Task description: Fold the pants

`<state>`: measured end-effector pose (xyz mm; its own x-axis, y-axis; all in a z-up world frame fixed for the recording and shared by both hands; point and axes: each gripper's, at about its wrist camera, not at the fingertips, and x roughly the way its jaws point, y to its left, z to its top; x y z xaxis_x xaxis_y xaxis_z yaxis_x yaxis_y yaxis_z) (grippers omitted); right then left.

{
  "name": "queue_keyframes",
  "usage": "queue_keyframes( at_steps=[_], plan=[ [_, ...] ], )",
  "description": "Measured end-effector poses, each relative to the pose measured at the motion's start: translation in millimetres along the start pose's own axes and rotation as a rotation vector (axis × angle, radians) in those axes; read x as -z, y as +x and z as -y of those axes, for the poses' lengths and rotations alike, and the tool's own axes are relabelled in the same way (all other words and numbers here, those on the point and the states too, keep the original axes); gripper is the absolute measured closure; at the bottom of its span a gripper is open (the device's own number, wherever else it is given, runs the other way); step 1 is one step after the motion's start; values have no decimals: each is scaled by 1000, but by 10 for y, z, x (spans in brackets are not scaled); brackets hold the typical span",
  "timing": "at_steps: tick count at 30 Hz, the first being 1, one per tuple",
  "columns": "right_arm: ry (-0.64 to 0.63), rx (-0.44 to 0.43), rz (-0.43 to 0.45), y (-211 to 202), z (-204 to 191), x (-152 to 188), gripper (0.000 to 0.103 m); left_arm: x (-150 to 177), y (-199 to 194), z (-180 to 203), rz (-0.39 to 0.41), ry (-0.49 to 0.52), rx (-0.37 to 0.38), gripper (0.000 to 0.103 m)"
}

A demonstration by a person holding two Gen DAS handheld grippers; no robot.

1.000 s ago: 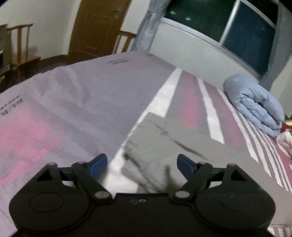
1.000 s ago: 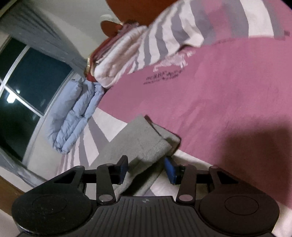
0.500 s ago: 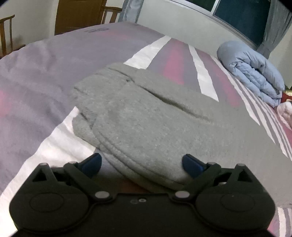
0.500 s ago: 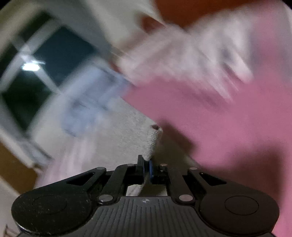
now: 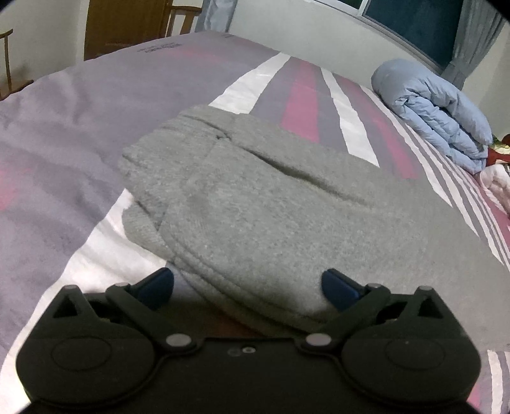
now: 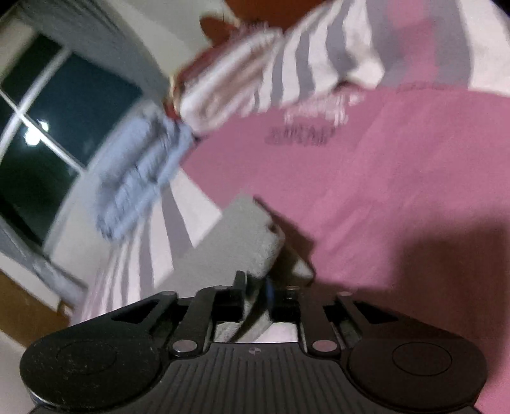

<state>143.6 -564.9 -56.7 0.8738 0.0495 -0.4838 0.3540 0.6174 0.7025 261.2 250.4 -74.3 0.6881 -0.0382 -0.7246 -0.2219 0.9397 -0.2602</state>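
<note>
Grey pants (image 5: 271, 197) lie folded on the striped bedspread (image 5: 63, 143). My left gripper (image 5: 247, 286) sits low at their near rounded edge. Its jaws are opening wide; the fold lies between the blue pads (image 5: 334, 283), which do not press it. In the blurred right wrist view, a corner of the grey pants (image 6: 236, 242) rises off the pink bedspread (image 6: 398, 191) into my right gripper (image 6: 255, 283). Those jaws stand narrow and are opening, with the grey cloth still pinched between them.
A rolled light-blue quilt (image 5: 436, 117) lies at the far right of the bed under the window. Striped bedding (image 6: 255, 79) is piled beyond it. A brown door (image 5: 121, 25) and wooden chairs (image 5: 178, 16) stand past the bed's far end.
My left gripper has dropped down and forward to the pants' edge and spread wider. My right gripper has closed onto the pants' corner and lifted it slightly.
</note>
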Motion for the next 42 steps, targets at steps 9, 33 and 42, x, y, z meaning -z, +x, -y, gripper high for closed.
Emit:
queue_keyframes(
  at_steps=[9, 33, 42],
  plan=[
    [271, -45, 20, -70, 369, 116, 53, 35, -20, -8, 3, 9, 3, 6],
    [69, 44, -20, 394, 280, -180, 80, 70, -25, 4, 23, 28, -14, 5],
    [-191, 133, 88, -192, -72, -210, 49, 23, -257, 213, 104, 120, -81, 10]
  ],
)
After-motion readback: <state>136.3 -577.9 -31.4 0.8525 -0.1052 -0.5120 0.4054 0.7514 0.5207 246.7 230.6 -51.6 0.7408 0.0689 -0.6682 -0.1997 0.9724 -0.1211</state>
